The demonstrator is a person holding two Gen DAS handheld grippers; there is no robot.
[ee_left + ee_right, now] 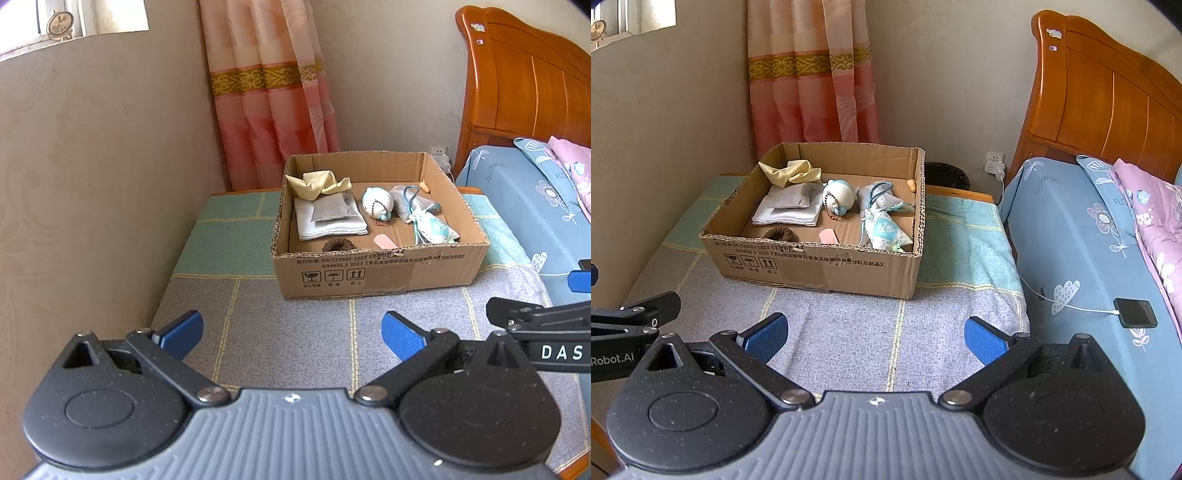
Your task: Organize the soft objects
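Note:
An open cardboard box (373,271) (812,264) stands on a checked cloth-covered table. Inside lie a yellow cloth (317,184) (790,171), a grey pouch on folded white cloths (332,218) (786,208), a round white-and-teal plush (377,204) (839,195), grey and patterned blue sachets (434,225) (886,230), a brown scrunchie (338,245) (780,234) and a pink pad (384,242) (829,235). My left gripper (291,334) is open above the table, in front of the box. My right gripper (875,336) is open too, beside it and empty.
A bed with a blue flowered sheet (1071,236), pink quilt (1152,206) and wooden headboard (1108,99) borders the table on the right. A phone (1136,313) charges on it. A wall (92,166) runs along the left; a pink curtain (273,99) hangs behind.

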